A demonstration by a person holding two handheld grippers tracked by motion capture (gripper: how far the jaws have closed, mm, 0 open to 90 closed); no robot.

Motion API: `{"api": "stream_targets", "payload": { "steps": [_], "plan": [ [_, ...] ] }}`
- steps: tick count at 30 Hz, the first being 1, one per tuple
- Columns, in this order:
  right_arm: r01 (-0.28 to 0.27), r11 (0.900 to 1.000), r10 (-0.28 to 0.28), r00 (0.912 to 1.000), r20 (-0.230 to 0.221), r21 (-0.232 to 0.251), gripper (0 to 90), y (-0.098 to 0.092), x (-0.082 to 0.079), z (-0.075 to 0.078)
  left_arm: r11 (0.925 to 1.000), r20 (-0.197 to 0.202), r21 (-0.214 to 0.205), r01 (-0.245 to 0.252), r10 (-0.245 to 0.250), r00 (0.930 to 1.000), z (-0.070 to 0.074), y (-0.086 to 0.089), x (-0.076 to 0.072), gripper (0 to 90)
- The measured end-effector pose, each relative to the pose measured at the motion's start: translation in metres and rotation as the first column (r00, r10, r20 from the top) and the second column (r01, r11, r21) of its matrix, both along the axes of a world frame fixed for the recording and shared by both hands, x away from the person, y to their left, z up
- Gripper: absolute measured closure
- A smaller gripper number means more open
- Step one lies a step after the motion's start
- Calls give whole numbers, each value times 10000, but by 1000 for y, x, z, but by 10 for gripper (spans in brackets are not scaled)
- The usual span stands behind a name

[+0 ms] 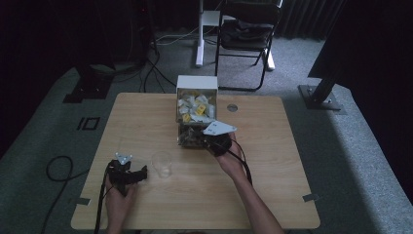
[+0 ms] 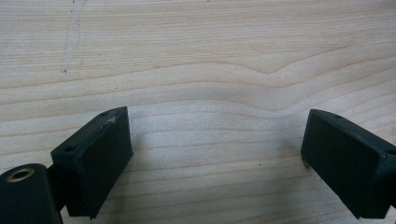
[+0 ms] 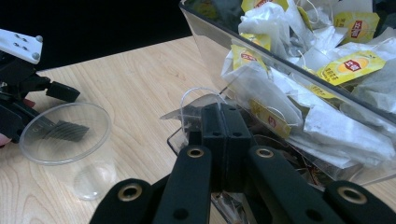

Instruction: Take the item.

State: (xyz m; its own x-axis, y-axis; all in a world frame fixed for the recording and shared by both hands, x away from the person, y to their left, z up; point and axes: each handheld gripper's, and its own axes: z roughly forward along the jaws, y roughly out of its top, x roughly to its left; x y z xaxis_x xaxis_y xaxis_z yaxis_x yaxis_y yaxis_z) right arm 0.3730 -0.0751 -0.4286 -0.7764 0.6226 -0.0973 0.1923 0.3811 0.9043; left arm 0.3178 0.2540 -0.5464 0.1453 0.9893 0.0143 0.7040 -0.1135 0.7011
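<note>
**Right tongs shut at the tea-bag box, left tongs wide by the cup**

On a wooden tabletop [image 1: 253,185], near the far edge: clear box [image 1: 196,109] heaped with tea bags [image 3: 299,79], yellow tags among them. At the box's near end, right tongs [image 3: 225,122], jaws pressed together with no gap, tips against the low clear front of the box beside a thin white string loop [image 3: 198,93]; whether anything is pinched between them, cannot tell. Near the front left, left tongs [image 1: 127,171] in a hand [image 1: 118,200], low over bare wood, jaws spread wide, nothing between them. Just right of these, upright and apart from both tongs, a clear plastic cup [image 1: 161,163]. Beyond the tabletop, on grey carpet, a black folding chair [image 1: 246,34].
</note>
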Motion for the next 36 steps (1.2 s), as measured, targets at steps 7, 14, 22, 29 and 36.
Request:
{"api": "stream_targets", "payload": {
  "steps": [7,14,22,29,36],
  "plan": [
    [-117,9999,117,9999,76,-9,900,2,-2,2,10000,1,-3,-2,2,10000,0,0,0,93],
    [-216,9998,216,9997,129,16,900,5,-5,3,10000,2,-2,-1,1,10000,0,0,0,93],
    [-424,9991,425,9990,140,-42,900,12,-10,3,10000,-1,-21,-11,11,10000,0,0,0,93],
    [-505,9987,505,9986,164,-21,900,14,-12,3,10000,-2,-22,-15,15,10000,0,0,0,93],
    [-602,9982,602,9981,134,61,900,17,-14,2,10000,7,-16,-16,16,10000,0,0,0,93]
  ]
}}
